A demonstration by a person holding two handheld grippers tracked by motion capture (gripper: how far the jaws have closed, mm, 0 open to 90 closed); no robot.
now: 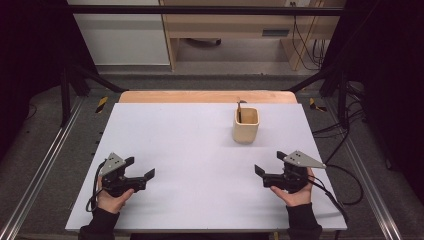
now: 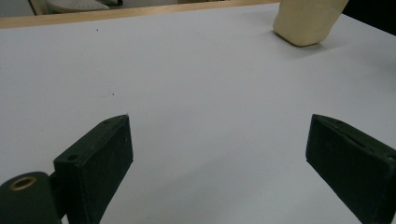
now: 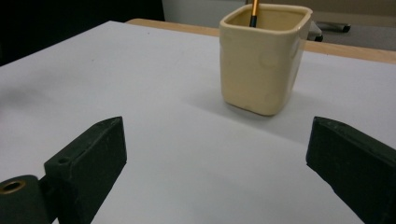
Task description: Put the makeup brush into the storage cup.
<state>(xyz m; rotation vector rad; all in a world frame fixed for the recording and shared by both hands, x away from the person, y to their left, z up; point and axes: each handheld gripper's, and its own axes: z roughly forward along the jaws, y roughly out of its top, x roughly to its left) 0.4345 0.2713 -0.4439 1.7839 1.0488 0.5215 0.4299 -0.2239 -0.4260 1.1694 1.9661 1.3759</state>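
White tabletop (image 1: 200, 145) | cream square ceramic cup (image 1: 246, 125) at 1 o'clock, holding slim brush (image 1: 240, 107) | left gripper (image 1: 140, 170), right gripper (image 1: 267, 164) spread, empty | approach cup squarely.

Tabletop (image 1: 190, 150): flat, pale lavender-grey sheet, evenly lit, faint specks. A light wooden strip (image 1: 207, 96) shows along its far edge. Floor (image 1: 50, 165) around it is grey carpet, dim at both sides. Metal rails (image 1: 37, 175) run along the floor past the left and right edges of the tabletop. Black frame bar (image 1: 200, 10) crosses overhead at the far end; black struts (image 1: 65, 75) slant down off the far corners. Yellow-and-black tape marks (image 1: 101, 104) lie on the floor near both far corners. Beyond: a white cabinet panel (image 1: 120, 35) at left, light wooden furniture (image 1: 225, 25) at centre. Black cables (image 1: 345, 130) tangle on the floor off the right edge.
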